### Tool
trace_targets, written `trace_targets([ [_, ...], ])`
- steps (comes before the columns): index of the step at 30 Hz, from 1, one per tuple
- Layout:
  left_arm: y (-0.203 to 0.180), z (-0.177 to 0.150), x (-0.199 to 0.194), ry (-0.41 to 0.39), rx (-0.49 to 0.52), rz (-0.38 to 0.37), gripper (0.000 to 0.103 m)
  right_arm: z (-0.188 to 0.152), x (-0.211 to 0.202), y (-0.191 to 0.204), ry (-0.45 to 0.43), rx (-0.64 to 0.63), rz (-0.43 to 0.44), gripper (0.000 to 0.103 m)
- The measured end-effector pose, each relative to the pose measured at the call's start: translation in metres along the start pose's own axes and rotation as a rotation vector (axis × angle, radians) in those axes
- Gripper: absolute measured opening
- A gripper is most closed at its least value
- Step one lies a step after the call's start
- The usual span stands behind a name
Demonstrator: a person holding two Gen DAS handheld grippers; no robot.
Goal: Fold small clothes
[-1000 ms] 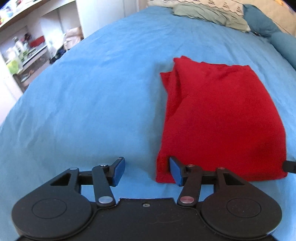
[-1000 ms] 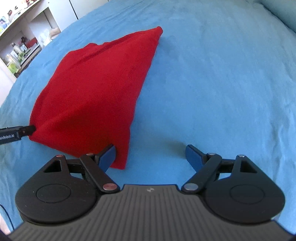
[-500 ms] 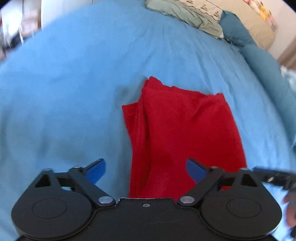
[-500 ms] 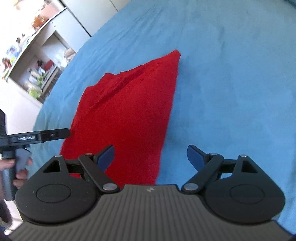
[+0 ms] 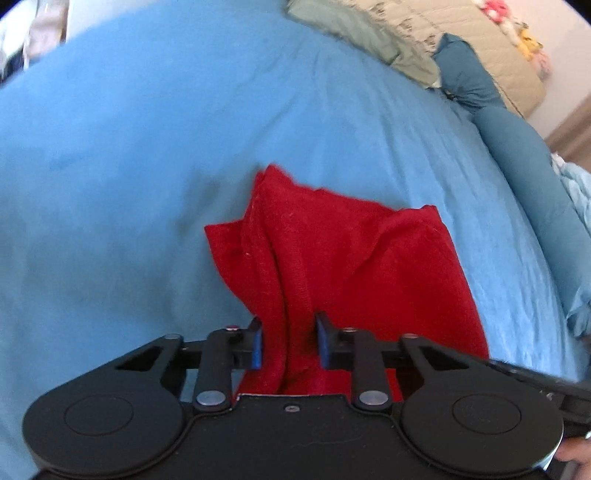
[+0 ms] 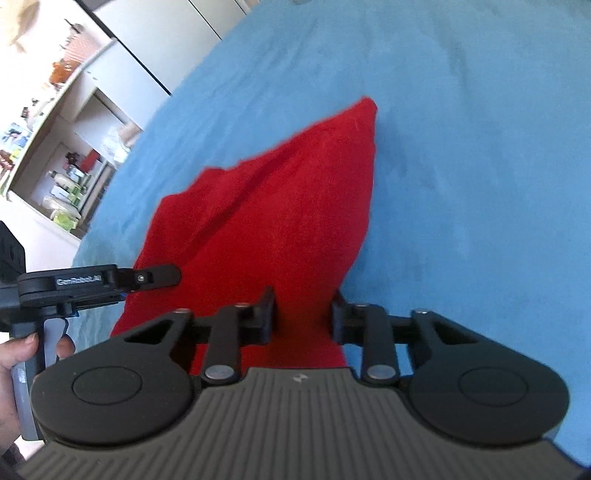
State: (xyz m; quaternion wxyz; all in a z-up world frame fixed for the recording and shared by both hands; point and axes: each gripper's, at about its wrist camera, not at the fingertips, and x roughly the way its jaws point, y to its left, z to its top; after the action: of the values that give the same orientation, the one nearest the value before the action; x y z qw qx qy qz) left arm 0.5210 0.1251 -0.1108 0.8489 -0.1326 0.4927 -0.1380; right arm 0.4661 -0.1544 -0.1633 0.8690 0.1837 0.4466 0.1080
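Two tools over a bed [image 5: 147, 155] with a blue sheet, lightly wrinkled. Left side of right wrist view: white shelves [image 6: 70, 173] cluttered with small items, cabinet doors behind. Far end of bed in left wrist view: grey-green bedding [image 5: 354, 33], beige quilt [image 5: 491, 48], teal pillows [image 5: 517, 155] along the right edge.

Red garment [image 5: 351, 266] lies on the sheet mid-bed, folded, near edge bunched and lifted.

Left tool [image 5: 289, 345]: narrowed to a small gap, blue pads pressing a bunched fold of the garment's near left corner from both sides; cloth fills the gap. Also seen side-on in right wrist view at the cloth's left edge [image 6: 155, 277], person's hand [image 6: 22, 350] on its handle.

Right tool [image 6: 303, 319]: likewise nearly closed, near right corner of the red garment [image 6: 288, 221] pinched between its fingers, cloth running forward to a point on the sheet.
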Motion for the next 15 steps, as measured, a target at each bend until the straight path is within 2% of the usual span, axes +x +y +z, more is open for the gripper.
trace_targets([
  [3, -0.018, -0.004, -0.014, -0.017, 0.014, -0.025, 0.02, 0.0, -0.024, 0.006, -0.042, -0.026, 0.015, 0.039],
  [6, -0.047, -0.022, -0.032, -0.031, 0.049, -0.041, 0.02, -0.002, -0.059, 0.006, -0.075, -0.05, 0.011, 0.039],
  [11, -0.098, -0.075, -0.057, -0.037, 0.08, -0.07, 0.02, -0.029, -0.129, -0.018, -0.081, -0.029, 0.005, 0.039],
  [15, -0.129, -0.124, -0.048, -0.016, 0.065, -0.07, 0.02, -0.07, -0.17, -0.052, -0.077, -0.017, -0.025, 0.04],
])
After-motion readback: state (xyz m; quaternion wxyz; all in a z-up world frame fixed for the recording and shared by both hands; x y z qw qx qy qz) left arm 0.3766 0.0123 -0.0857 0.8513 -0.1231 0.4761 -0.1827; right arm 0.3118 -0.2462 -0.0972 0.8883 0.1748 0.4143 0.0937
